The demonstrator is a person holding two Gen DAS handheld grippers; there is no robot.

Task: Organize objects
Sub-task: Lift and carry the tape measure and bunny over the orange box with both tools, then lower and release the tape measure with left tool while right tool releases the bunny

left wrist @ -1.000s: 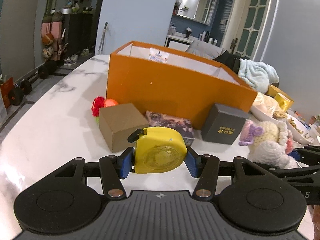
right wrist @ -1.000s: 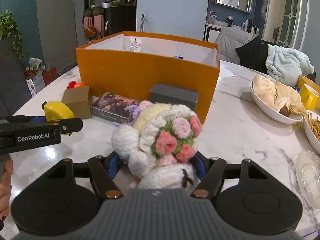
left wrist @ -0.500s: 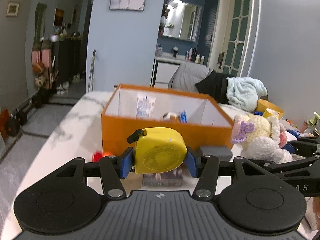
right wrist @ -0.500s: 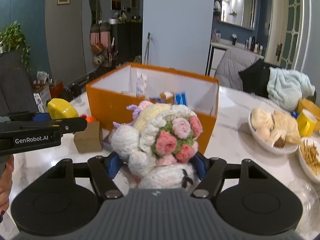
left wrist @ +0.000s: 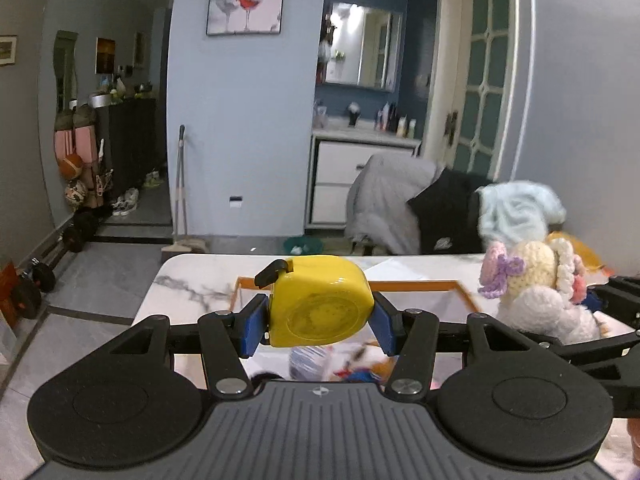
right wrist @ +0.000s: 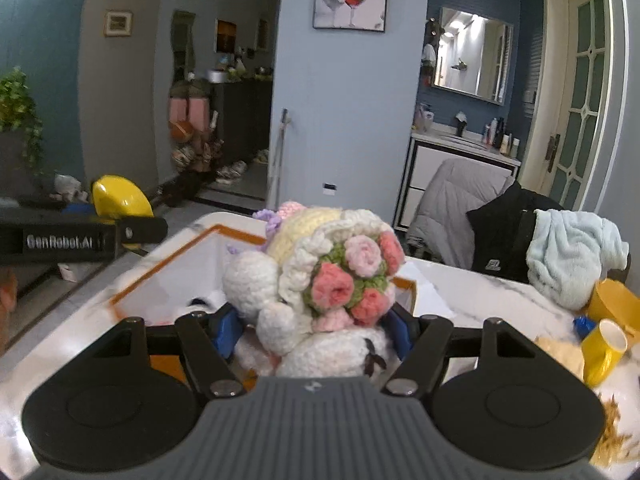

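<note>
My left gripper [left wrist: 318, 322] is shut on a yellow tape measure [left wrist: 320, 304] and holds it above the open orange box [left wrist: 420, 281]. My right gripper [right wrist: 314, 328] is shut on a white crochet doll with pink flowers [right wrist: 320, 280], also above the orange box [right wrist: 168, 264]. The doll [left wrist: 536, 284] shows at the right in the left wrist view. The tape measure [right wrist: 120, 198] and the left gripper show at the left in the right wrist view. Blurred items lie inside the box, below the grippers.
The box stands on a white marble table [left wrist: 192, 276]. To the right are a yellow cup [right wrist: 602, 350], bowls of food and a pale blue towel [right wrist: 572, 256] on a chair. The floor lies beyond the table's far edge.
Both grippers have risen and moved forward, from table level in front of the box to above its open top. Each keeps its object.
</note>
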